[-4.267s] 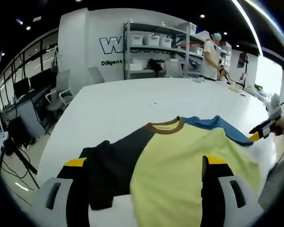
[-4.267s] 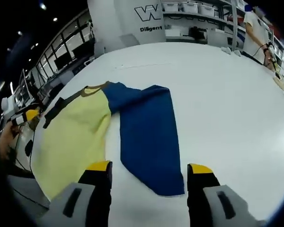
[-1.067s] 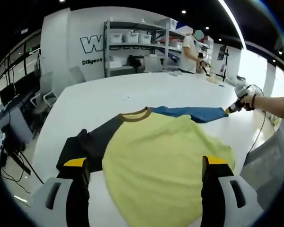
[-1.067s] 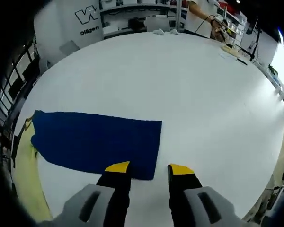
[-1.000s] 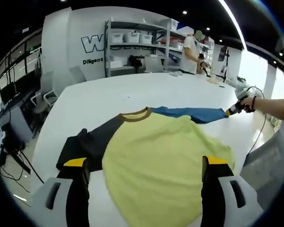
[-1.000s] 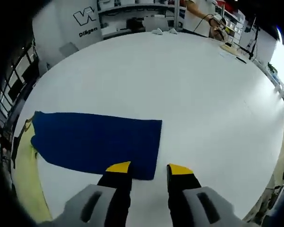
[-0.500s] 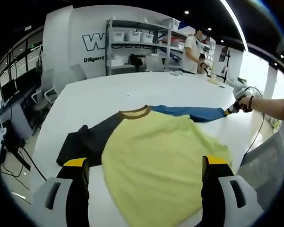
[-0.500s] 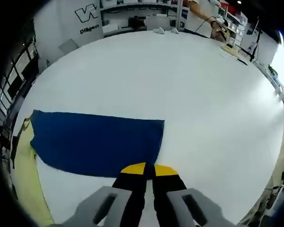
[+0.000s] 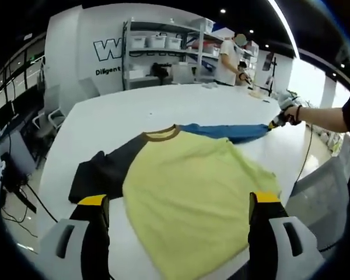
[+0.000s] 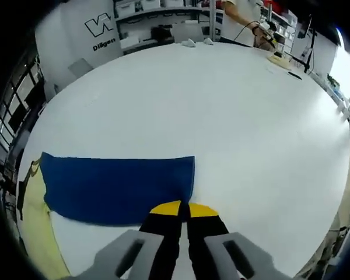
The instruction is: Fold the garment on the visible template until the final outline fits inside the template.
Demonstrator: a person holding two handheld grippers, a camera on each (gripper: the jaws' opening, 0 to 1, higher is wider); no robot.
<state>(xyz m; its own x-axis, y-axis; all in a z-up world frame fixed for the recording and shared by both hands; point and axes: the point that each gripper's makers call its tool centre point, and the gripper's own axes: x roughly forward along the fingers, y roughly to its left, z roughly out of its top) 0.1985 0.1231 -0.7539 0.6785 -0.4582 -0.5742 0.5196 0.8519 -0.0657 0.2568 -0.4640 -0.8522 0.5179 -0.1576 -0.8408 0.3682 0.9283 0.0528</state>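
White tabletop spreads wide under both grippers, with a white wall bearing dark lettering and metal shelving at the back. On the shelves sit pale bins; what is in them is too small to tell. A person stands by the far right end of the shelving.

In the left gripper view, the shirt lies flat on the table just ahead of the left gripper, whose jaws stand wide apart and hold nothing; the yellow body lies between and beyond the two yellow-tipped jaws. A brown collar sits at the far edge of the yellow part. A black sleeve spreads ahead and to the left of the left jaw, and a blue sleeve stretches away to the far right. At that sleeve's end, a hand holds the right gripper.

In the right gripper view, the right gripper has its jaws pressed together, pinching the near edge of the blue sleeve close to its cuff corner. The sleeve lies drawn out flat, running away to the left of the jaws, where a strip of the yellow body shows. Ahead and to the right of the jaws the table is bare white. No template outline can be made out on the table.
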